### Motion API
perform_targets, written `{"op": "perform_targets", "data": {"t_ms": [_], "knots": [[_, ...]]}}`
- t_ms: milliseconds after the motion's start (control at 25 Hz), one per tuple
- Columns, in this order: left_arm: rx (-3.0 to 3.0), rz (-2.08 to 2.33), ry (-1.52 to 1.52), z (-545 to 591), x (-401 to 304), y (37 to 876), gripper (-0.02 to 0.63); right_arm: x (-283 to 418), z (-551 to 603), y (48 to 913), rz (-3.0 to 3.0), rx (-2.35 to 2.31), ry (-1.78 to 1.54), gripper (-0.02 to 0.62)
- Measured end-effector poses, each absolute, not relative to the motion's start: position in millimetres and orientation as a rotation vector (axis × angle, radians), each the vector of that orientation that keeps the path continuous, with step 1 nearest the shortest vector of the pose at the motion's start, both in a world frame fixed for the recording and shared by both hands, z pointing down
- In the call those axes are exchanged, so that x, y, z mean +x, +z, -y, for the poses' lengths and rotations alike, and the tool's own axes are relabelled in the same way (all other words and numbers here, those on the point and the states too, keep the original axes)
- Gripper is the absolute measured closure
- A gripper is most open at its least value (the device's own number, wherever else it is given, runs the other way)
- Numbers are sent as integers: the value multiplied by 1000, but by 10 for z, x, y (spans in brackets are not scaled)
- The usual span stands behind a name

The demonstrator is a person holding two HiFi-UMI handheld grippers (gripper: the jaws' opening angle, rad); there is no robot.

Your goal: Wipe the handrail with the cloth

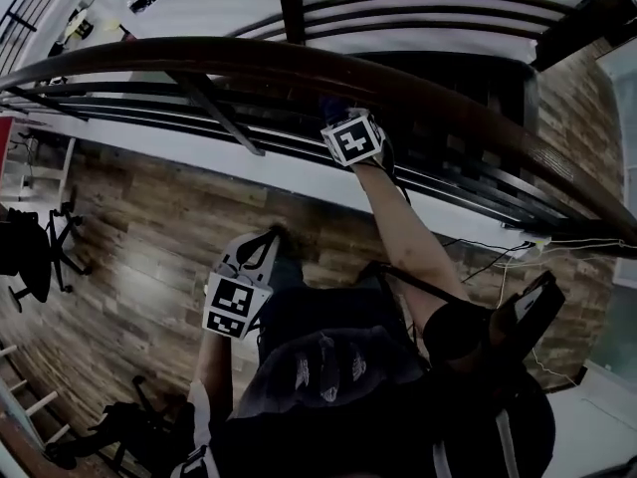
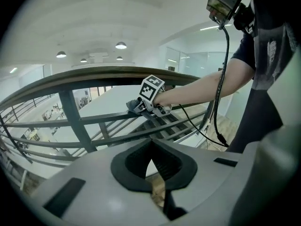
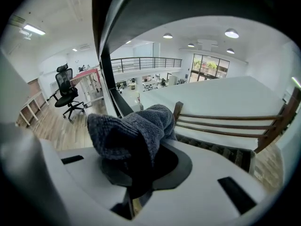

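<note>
A dark wooden handrail curves across the top of the head view, above thin metal rails. My right gripper is raised to the rail's underside, shut on a grey knitted cloth that bunches up over its jaws. In the right gripper view the handrail passes dark and close overhead. From the left gripper view I see the handrail, with the right gripper and the cloth just below it. My left gripper hangs low by the person's body, apart from the rail. Its jaws are shut on nothing.
Black metal rails and slanted posts run under the handrail. A wood floor lies below, with a black office chair at the left. Cables trail at the right. A dark device is strapped to the person's right arm.
</note>
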State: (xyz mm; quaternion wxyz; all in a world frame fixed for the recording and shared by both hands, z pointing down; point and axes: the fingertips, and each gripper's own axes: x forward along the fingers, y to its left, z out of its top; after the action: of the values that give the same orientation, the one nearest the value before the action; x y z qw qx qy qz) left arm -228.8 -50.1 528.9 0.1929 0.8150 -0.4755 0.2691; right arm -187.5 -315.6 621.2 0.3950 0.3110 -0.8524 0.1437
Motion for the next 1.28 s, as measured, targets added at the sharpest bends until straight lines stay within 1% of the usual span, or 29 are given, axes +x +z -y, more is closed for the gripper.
{"op": "perform_targets", "data": {"t_ms": [120,360,440,560,720,840,960,1120,1280], "knots": [[2301,1328,784,529,-2885,5290,598,-2579,3200,6162,2177,782,310,557],[2201,1430,727,469,-4122,5298,598,-4002,3203,6209,2188,723,248,557],[2145,1461,713,411,-4361,5349,598,-4299,3239,6206,2201,707,253,557],[2094,1461,703,251,-4530,5408,598,-4534,3232,6204,2178,700,222,557],[2072,1464,695,166,-4760,5462,598,-4701,3231,6192,2156,702,207,557],[2106,1446,720,271,-4777,5426,598,-4700,3253,6069,2226,698,252,557],[2167,1432,739,408,-4601,5310,598,-4449,3082,5924,2259,654,249,557],[2270,1426,745,640,-4287,5076,598,-4092,2577,5688,2357,503,293,557],[2405,1449,674,839,-3808,4670,598,-3642,1906,5146,2534,261,343,557]]}}
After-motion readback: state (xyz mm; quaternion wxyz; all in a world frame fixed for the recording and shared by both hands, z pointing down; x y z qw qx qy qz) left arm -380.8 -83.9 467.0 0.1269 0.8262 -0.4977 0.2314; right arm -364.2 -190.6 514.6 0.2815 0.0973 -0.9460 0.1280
